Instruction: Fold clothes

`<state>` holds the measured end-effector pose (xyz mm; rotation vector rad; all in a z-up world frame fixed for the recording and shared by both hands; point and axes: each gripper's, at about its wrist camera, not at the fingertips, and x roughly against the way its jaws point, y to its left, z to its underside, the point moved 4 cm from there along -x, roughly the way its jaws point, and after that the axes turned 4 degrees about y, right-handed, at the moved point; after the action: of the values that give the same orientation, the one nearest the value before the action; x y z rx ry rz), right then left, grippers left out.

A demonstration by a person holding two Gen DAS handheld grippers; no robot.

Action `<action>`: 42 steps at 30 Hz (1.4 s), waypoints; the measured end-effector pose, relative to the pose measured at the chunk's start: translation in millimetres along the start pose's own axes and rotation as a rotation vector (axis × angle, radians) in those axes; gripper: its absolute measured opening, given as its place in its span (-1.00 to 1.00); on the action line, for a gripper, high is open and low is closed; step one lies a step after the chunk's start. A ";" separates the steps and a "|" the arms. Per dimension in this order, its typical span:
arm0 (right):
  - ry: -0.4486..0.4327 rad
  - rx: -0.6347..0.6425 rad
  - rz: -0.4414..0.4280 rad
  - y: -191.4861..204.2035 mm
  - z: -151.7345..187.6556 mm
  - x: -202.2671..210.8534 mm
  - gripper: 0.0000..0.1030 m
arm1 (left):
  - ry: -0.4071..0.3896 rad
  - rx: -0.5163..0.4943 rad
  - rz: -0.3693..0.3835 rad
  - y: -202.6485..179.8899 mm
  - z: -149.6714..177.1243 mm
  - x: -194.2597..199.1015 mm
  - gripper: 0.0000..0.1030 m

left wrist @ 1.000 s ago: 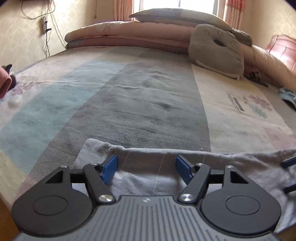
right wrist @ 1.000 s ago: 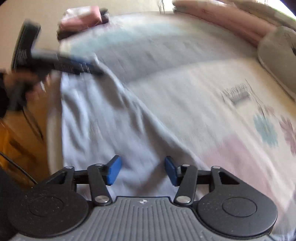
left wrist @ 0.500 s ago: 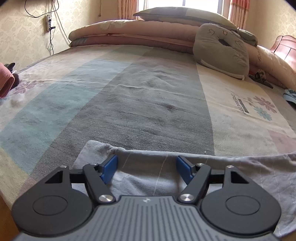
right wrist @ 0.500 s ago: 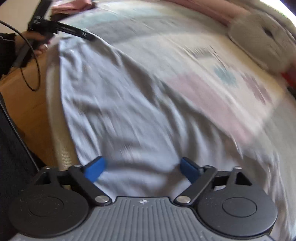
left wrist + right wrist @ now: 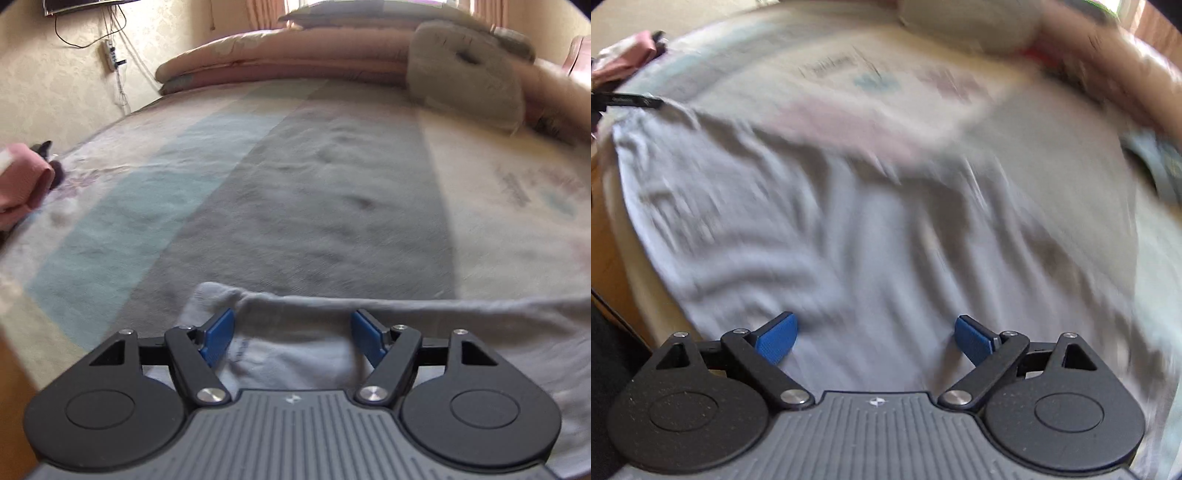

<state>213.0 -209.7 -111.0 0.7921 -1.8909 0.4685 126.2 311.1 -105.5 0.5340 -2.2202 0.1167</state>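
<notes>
A light grey-blue garment (image 5: 849, 229) lies spread and wrinkled over the near edge of the bed. My right gripper (image 5: 875, 338) hovers over its near part, open wide, with cloth under the gap and nothing pinched. In the left wrist view the garment's far hem (image 5: 406, 306) runs across the frame. My left gripper (image 5: 293, 338) is open, its blue pads (image 5: 218, 338) standing either side of a bunched corner of the cloth. The left gripper's fingers (image 5: 631, 101) show as a dark bar at the garment's far left corner in the right wrist view.
The striped bedsheet (image 5: 332, 192) stretches ahead. Rolled pink quilts (image 5: 280, 59) and a grey cushion (image 5: 465, 74) sit at the head. A folded pink garment (image 5: 22, 181) lies at the left edge. A bluish item (image 5: 1156, 162) lies at the right. The wooden bed edge (image 5: 613, 273) runs along the left.
My right gripper opened wider and swung right across the garment, which now fills its view. The left gripper stayed open at the corner, its view shifting slightly.
</notes>
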 end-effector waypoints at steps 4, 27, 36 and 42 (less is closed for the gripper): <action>0.023 -0.049 0.026 -25.0 34.3 17.4 1.00 | 0.018 0.010 -0.027 -1.7 -7.9 -0.2 0.46; -0.266 -0.247 0.161 -101.0 -85.0 -44.3 1.00 | 0.097 -0.107 0.325 -217.3 2.5 41.6 0.35; -0.369 -0.426 0.054 -123.3 -21.4 43.2 1.00 | 0.099 -0.170 0.425 -252.3 -5.4 49.2 0.41; -0.433 -0.791 -0.050 -149.3 76.9 102.1 1.00 | 0.078 -0.220 0.497 -272.5 -15.8 61.1 0.49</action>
<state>238.1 -396.6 -55.6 0.4126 -2.1936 -0.5149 215.8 47.8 -74.8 -0.1469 -2.2096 0.1454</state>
